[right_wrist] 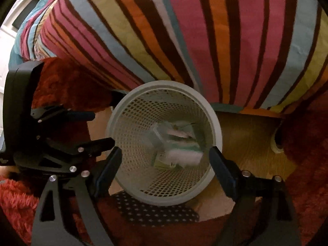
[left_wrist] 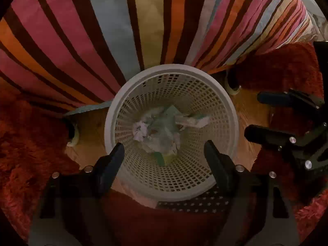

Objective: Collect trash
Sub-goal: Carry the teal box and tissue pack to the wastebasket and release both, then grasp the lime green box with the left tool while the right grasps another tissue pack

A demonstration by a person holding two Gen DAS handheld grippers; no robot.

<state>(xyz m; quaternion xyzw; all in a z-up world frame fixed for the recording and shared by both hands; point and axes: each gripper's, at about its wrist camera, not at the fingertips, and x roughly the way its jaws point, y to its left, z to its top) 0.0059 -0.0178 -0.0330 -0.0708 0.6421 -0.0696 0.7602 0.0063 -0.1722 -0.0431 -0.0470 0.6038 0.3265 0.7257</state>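
You are hovering both claws over the round white plastic lattice wastebasket [left_wrist: 171, 132], which is standing on the wood floor [right_wrist: 248, 141] just beside the hanging striped bedcover [left_wrist: 114, 20], with the shaggy red rug [left_wrist: 30, 143] on both sides. The left gripper [left_wrist: 164, 155] is spread wide and holding nothing; the right gripper [right_wrist: 165, 160] is likewise gaping and empty.

The trash is already lying at the bottom of the basket: crumpled whitish paper and tissue wads [left_wrist: 157, 131], a pale green packet or carton [right_wrist: 164, 161], and a flat wrapper [left_wrist: 191, 121]. Judging by the look, you are dealing with very light, soft, crushable pieces that will not slip much but may snag on the lattice. If you are lifting one out, pinch a raised fold of the wad, not its flat side. The basket itself seems light and fairly stiff; its thick smooth rim [left_wrist: 233, 123] looks like the best hold, though it could tip if you are taking only one side.

The printing on the green packet is too blurred to read, and no brand is showing anywhere. A dark star-patterned cloth [right_wrist: 155, 211] is lying under the basket's near edge.
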